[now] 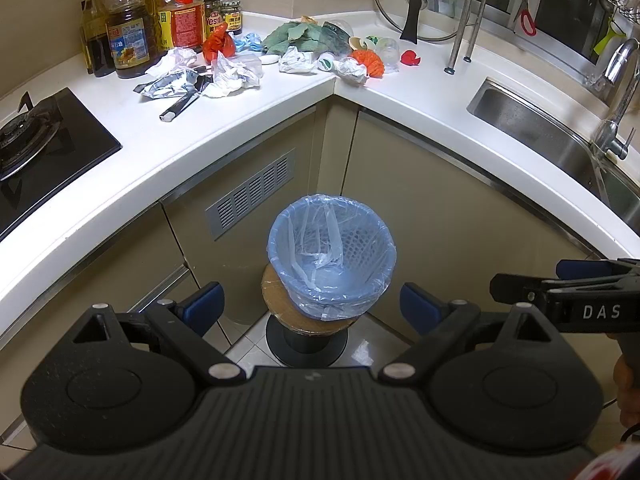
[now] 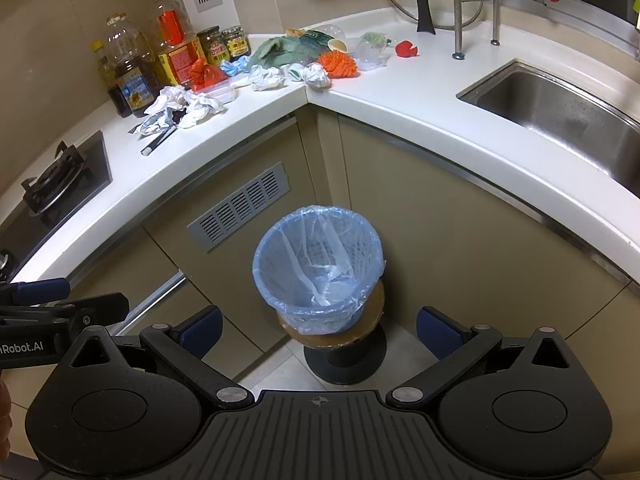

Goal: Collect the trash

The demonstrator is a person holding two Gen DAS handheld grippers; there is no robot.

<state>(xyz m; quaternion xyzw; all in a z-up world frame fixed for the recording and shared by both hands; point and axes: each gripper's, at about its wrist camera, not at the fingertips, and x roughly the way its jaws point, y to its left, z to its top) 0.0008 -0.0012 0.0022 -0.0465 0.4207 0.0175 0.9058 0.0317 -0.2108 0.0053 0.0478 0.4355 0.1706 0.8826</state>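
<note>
A blue basket bin lined with a clear bag stands on a round stool below the counter corner; it also shows in the right wrist view. Trash lies on the white counter's corner: crumpled white paper, a foil wrapper, a red bag, green leaves, an orange mesh. My left gripper is open and empty, above the bin. My right gripper is open and empty, beside it.
Oil bottles and jars stand at the back left. A gas hob is at the left, a steel sink and tap at the right. A glass lid leans at the back. A black lighter lies near the paper.
</note>
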